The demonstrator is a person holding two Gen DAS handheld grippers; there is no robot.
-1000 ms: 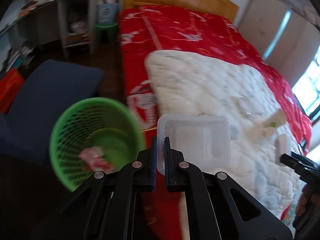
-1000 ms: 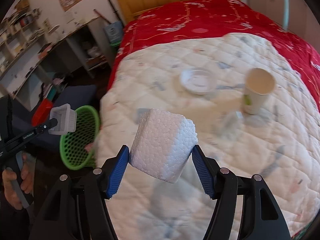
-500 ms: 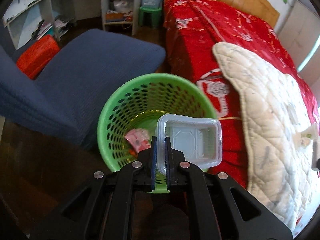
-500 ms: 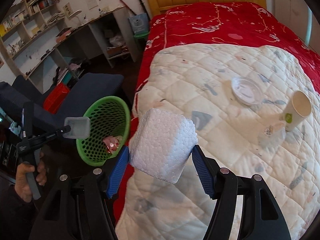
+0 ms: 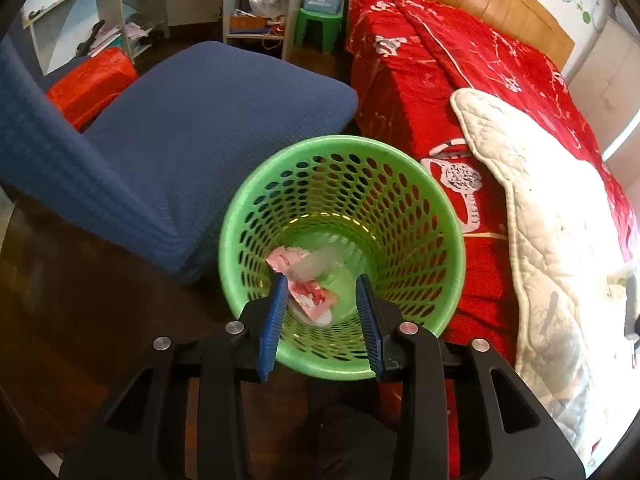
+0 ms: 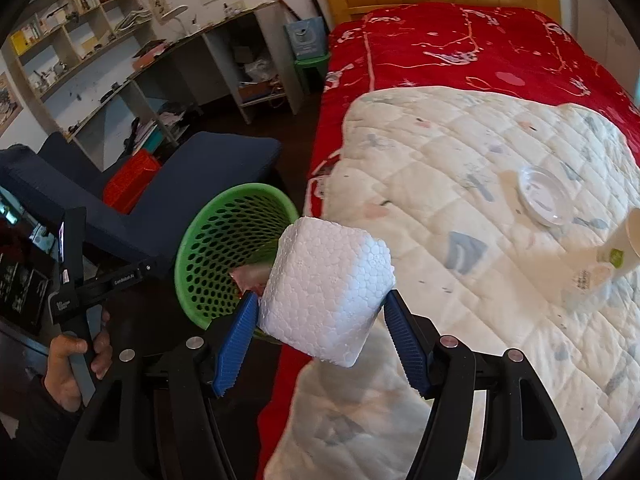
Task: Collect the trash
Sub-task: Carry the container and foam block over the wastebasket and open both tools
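In the left wrist view, the left gripper (image 5: 322, 312) is seen with its fingers spread wide and nothing between them, poised directly over the green basket (image 5: 448, 216). At the basket's bottom, a pink wrapper (image 5: 308, 292) and a blurred clear plastic piece (image 5: 320, 264) are seen. A blue chair (image 5: 208, 112) lies at ten o'clock of the basket, and the red bed (image 5: 460, 80) at two o'clock.

In the right wrist view, the white foam block (image 6: 328, 288) is clamped between the right gripper's (image 6: 320, 328) blue pads, tilted, with the basket at nine o'clock of it and partly hidden behind it. On the white quilt (image 6: 460, 168), a clear lid (image 6: 544, 196) and a paper cup (image 6: 624, 248) are left at three o'clock.

A miss is judged possible: the block is not yet above the opening, so an early release would drop it onto the floor or bed edge. The light foam could also bounce off the rim, or be knocked by the left gripper, which occupies the space over the basket.
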